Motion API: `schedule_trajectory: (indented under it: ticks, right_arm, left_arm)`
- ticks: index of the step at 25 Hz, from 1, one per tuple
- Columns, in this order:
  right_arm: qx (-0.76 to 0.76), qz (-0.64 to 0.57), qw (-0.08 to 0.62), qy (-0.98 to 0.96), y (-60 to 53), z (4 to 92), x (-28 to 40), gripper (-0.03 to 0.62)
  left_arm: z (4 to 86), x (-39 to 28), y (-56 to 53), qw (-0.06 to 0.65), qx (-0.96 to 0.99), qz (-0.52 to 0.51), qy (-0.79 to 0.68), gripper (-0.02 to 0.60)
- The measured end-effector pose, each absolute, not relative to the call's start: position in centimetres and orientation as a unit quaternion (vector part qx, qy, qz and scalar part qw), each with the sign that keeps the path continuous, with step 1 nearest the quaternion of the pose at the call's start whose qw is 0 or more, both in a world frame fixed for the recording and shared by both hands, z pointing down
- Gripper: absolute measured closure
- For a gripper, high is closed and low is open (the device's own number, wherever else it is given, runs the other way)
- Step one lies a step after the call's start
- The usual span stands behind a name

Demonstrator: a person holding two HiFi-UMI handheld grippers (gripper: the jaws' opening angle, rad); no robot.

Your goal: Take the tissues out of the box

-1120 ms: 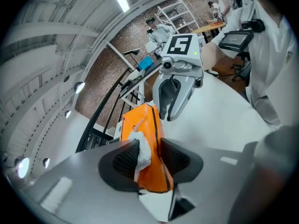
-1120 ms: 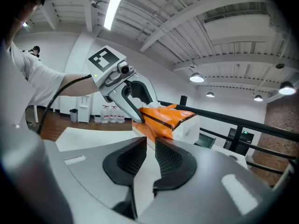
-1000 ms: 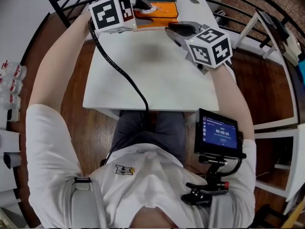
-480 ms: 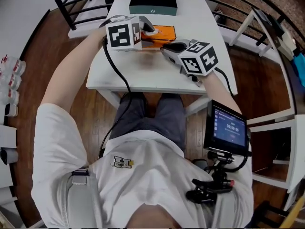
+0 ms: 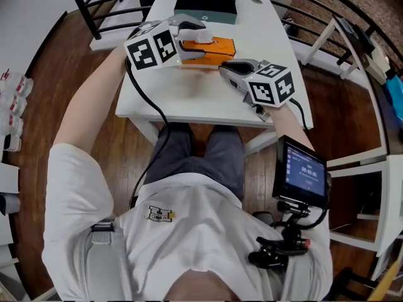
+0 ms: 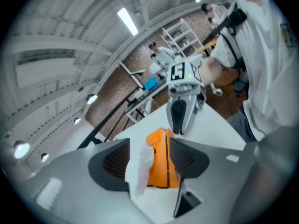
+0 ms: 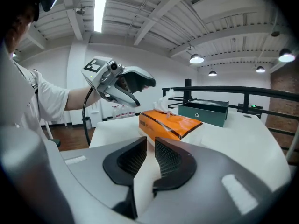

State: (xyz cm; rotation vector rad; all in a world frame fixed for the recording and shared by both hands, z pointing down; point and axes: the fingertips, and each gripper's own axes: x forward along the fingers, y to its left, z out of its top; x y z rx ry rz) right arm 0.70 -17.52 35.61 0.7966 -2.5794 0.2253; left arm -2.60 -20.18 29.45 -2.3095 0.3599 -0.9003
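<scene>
Tissue paper, white and crumpled [image 6: 137,169], stands up out of the top slot of the orange cardboard tissue box [image 6: 162,164], so it is not out of the box. It is between the jaws of the left gripper [image 6: 149,144]. These jaws are opening: the gap between them is wide. The tissue hangs close to one dark ribbed pad [image 6: 114,162], and the other pad does not press on it. The orange box lies flat on the white rectangular table [image 5: 208,96], near the far part of it. Just behind the box, but not touching it, stands a dark green flat box [image 5: 206,2], which closes off the far end of the table. The right gripper [image 7: 151,143] rests low over the table on the near right side of the orange box, and only bare table top is between them. Its jaws stand narrow, with a thin slit where the white table shows and nothing held. A black cable [image 5: 146,90] runs from the left gripper over the near table edge down to the person. A small screen with a blue display [image 5: 304,173] hangs at the person's right side. Black metal railing [image 7: 224,90] runs behind the table, and the floor is of brown wood [image 5: 63,74].
</scene>
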Motion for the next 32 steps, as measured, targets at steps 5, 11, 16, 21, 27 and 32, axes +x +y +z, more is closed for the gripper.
schedule_trajectory:
  ticks: [5,11,16,21,27,32]
  right_arm:
    - [0.297,0.096,0.131,-0.941,-15.6,34.6,2.2,0.543]
    - [0.290,0.085,0.094,-0.948,-12.8,33.0,2.3,0.557]
    - [0.300,0.078,0.085,-0.947,-12.6,32.6,2.5,0.594]
    - [0.300,0.083,0.092,-0.946,-12.5,32.6,2.4,0.594]
    - [0.301,0.085,0.095,-0.945,-12.7,32.9,2.4,0.594]
    - [0.302,0.084,0.092,-0.945,-12.7,32.9,2.4,0.594]
  left_arm:
    - [25.4,-6.0,-14.8,0.157,-0.966,-0.107,0.175,0.391]
    - [28.8,-7.5,-12.0,-0.011,-0.977,0.007,0.214,0.581]
    - [31.7,-6.1,-12.4,-0.039,-0.975,-0.061,0.209,0.581]
    - [31.8,-6.1,-12.6,-0.052,-0.973,-0.065,0.217,0.581]
    - [31.9,-6.2,-12.9,-0.052,-0.972,-0.065,0.220,0.581]
    - [32.0,-6.2,-13.0,-0.053,-0.971,-0.066,0.224,0.581]
